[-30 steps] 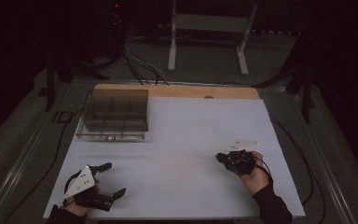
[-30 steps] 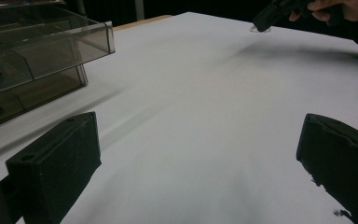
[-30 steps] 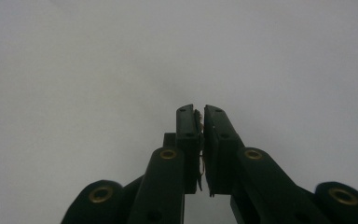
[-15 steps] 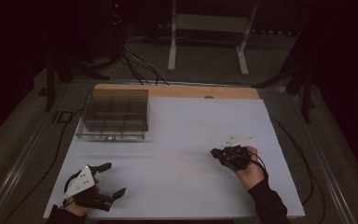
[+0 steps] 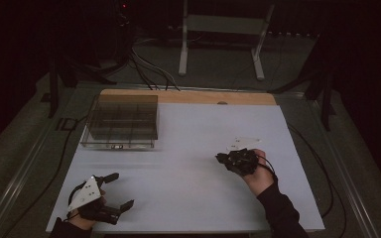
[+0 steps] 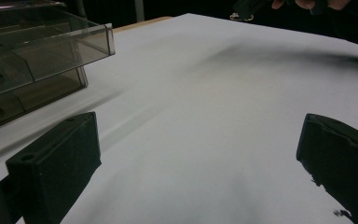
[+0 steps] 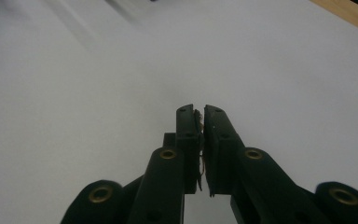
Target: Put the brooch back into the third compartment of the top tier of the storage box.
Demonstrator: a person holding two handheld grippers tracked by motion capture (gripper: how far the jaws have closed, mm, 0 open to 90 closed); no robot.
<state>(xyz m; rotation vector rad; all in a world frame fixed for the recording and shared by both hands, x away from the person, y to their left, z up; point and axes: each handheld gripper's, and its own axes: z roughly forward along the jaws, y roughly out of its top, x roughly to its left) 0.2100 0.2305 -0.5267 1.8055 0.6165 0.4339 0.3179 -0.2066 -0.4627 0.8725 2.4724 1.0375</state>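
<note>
My left gripper rests at the near left corner of the white table, jaws wide open with nothing between them. In the left gripper view the left gripper faces bare white surface, and the clear box is at the upper left. My right gripper hovers over the right half of the table and points left. In the right gripper view the right gripper has its jaws pressed together on a small thin brownish sliver; what it is I cannot tell.
A clear plastic compartment box stands at the far left of the table, near the wooden back edge. Cables and a metal stand lie on the floor beyond. Dark floor surrounds the table.
The right gripper has drifted a little left and away from the person, toward the table's middle. The left gripper has stayed put and open.
</note>
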